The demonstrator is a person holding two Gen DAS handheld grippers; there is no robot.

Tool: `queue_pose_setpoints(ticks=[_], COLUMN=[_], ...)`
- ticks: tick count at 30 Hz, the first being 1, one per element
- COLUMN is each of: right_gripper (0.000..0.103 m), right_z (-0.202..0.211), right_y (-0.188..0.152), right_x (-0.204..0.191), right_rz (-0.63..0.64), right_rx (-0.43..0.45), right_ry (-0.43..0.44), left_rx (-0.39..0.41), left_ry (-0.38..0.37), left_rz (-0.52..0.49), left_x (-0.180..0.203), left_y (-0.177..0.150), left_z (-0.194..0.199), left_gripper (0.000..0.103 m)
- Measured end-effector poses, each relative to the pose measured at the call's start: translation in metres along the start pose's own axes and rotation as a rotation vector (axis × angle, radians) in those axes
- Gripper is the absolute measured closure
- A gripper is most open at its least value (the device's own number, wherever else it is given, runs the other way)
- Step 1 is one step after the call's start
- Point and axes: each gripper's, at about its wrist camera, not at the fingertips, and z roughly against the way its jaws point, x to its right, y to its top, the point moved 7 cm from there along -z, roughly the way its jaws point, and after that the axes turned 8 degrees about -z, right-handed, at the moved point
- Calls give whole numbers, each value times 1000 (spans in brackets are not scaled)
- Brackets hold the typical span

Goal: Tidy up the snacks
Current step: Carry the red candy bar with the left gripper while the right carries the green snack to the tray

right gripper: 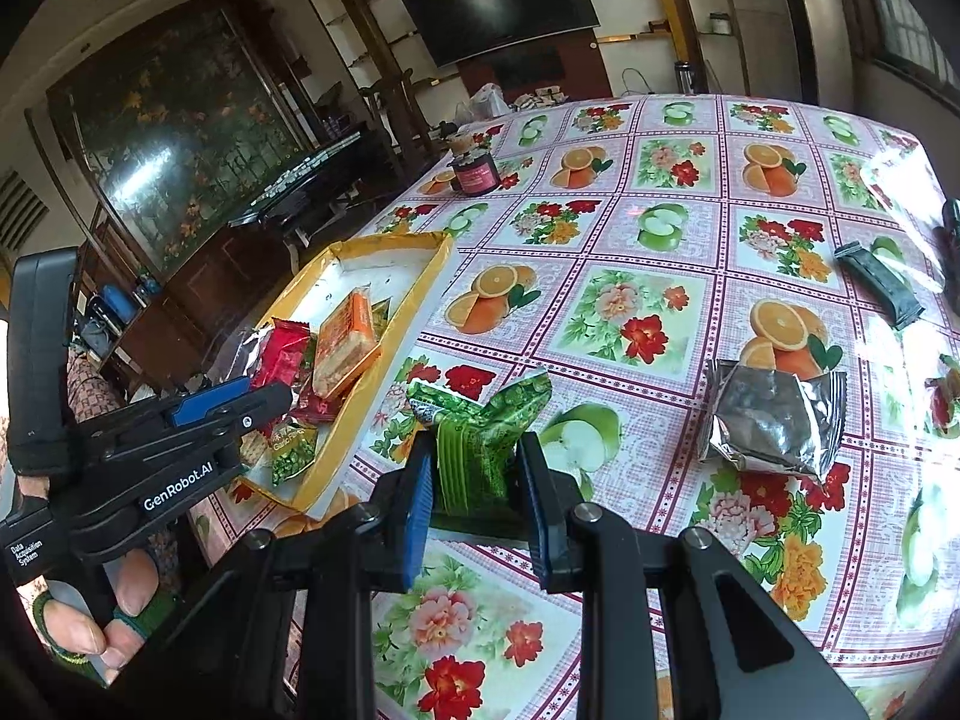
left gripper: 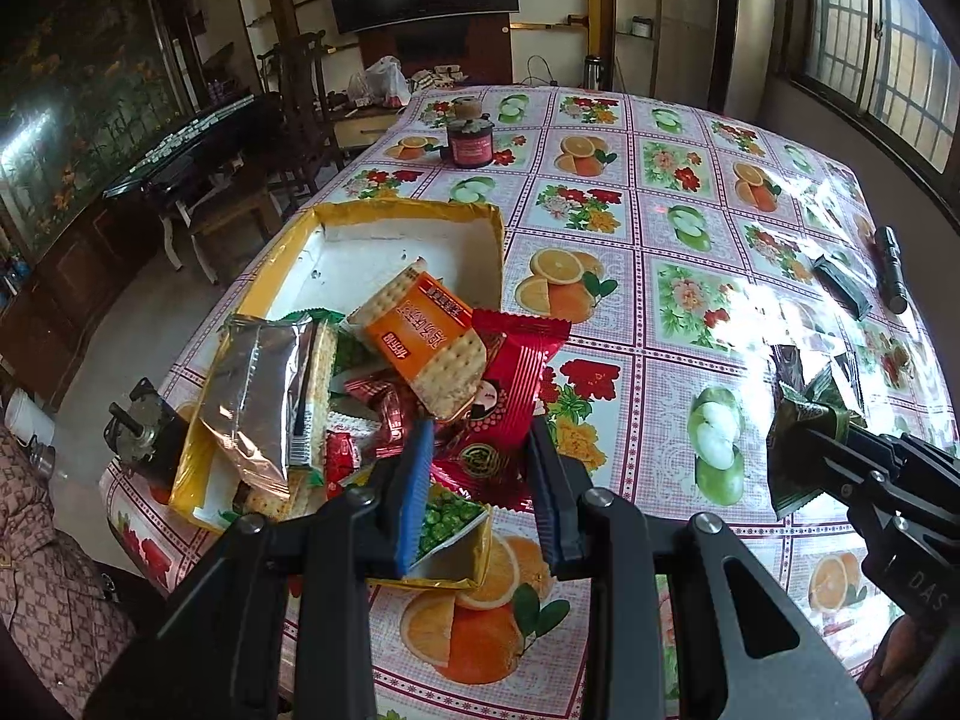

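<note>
Snack packets fill a yellow-rimmed tray (left gripper: 288, 252) at the nine o'clock side of a table (left gripper: 690, 276) covered in a fruit-and-flower cloth. From the left wrist, the left gripper (left gripper: 480, 450) hangs over the tray's near end, its blue-padded fingers set narrowly apart either side of a red foil packet (left gripper: 510, 384); whether the pads press it cannot be told. An orange cracker pack (left gripper: 420, 330) lies tilted on top of the heap, a silver packet (left gripper: 264, 384) leans at its nine o'clock, and a green pea packet (left gripper: 447, 519) sits at the tray's near corner. At three o'clock in the same view, the right gripper (left gripper: 807, 441) carries a dark green packet (left gripper: 801, 420) above the cloth.

From the right wrist, that gripper is clamped on the green packet, its crinkled top standing up between the pads, just right of the tray's edge. A crumpled silver bag (right gripper: 774, 420) rests on the cloth at two o'clock of it, with a dark flat packet (right gripper: 879, 288) farther off at one o'clock. A small dark jar (right gripper: 474, 174) stands near the table's far edge at twelve o'clock
</note>
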Motion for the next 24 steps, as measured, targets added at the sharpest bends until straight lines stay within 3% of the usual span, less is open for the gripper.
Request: queue_pose_setpoints(ticks=[24], right_gripper=[77], right_z=[-16], right_y=[-3], right_x=[-35], right_rz=[58], right_rx=[-33], right_ry=[2], left_rx=[28], left_ry=[4], left_rz=[54], left_x=[-35], left_y=[-5], left_z=[7], left_gripper=[70])
